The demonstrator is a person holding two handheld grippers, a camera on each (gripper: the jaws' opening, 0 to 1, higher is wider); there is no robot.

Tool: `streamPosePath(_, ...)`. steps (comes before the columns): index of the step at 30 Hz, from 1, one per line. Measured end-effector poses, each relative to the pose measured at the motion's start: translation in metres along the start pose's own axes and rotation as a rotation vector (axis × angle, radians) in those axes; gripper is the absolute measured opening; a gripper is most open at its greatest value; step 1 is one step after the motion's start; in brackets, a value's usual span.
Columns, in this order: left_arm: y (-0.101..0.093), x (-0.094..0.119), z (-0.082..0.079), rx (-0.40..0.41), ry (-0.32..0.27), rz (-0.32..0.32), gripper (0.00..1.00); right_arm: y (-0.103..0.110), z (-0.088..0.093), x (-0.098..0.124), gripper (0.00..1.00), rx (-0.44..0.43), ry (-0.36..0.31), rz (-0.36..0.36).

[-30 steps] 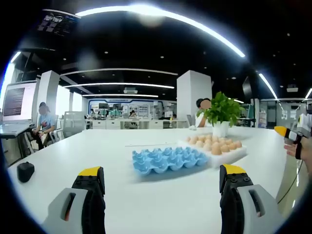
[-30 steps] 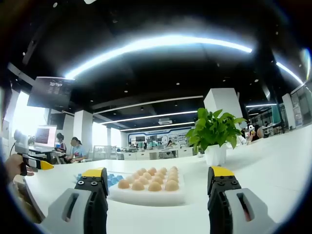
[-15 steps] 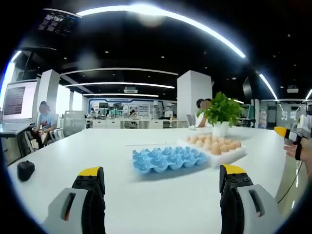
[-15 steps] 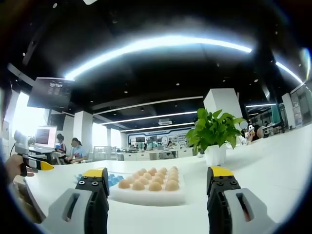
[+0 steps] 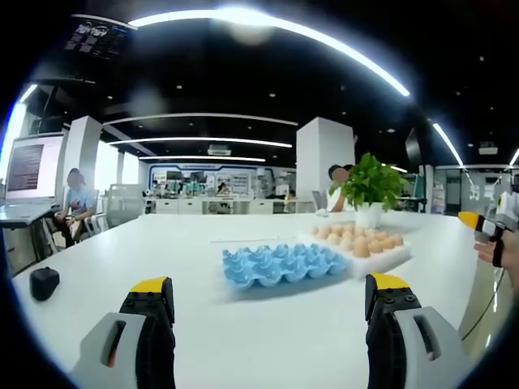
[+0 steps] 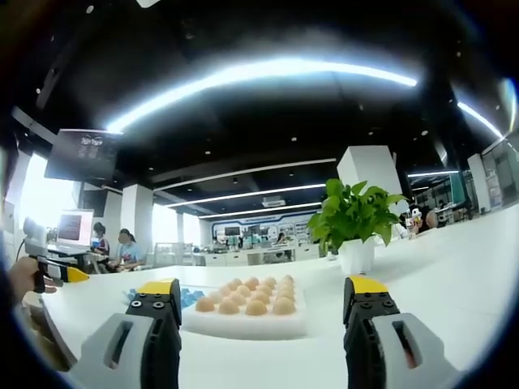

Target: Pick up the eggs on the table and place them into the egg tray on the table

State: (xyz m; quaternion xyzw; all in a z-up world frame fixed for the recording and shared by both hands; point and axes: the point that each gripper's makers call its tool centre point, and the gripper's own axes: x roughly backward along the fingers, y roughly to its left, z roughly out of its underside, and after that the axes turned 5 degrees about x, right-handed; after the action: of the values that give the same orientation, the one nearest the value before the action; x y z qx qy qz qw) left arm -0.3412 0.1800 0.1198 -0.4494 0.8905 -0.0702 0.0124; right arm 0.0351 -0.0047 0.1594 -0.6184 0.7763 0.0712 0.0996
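White worktop (image 5: 268, 324) carries a blue tray (image 5: 280, 265) at frame centre, eggs (image 5: 359, 241) on a foam pad just right. Both hand-held grippers (image 5: 270, 312) (image 6: 256, 320) gape wide, empty. Nothing picked yet; next, reach for an egg.

Left tool (image 5: 269, 301) and right tool (image 6: 258, 303) level, jaws wide apart, empty.

A green potted plant (image 5: 371, 188) in a white pot stands on the white table (image 5: 162, 251), just behind the white foam slab; a small black object (image 5: 44, 283) lies near the table's left edge; a monitor (image 5: 24, 168) glows at far left; 2 seated people (image 6: 115, 246) sit beyond; white pillars (image 6: 375, 173) and curved ceiling light strips (image 6: 268, 74) fill the office.
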Motion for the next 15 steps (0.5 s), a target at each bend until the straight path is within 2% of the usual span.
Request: streamPosePath(15, -0.0009, -0.0009, -0.0012, -0.001, -0.003, 0.001, 1.00, -0.0010, 0.0019, 0.0010, 0.85, -0.007, 0.003, -0.001)
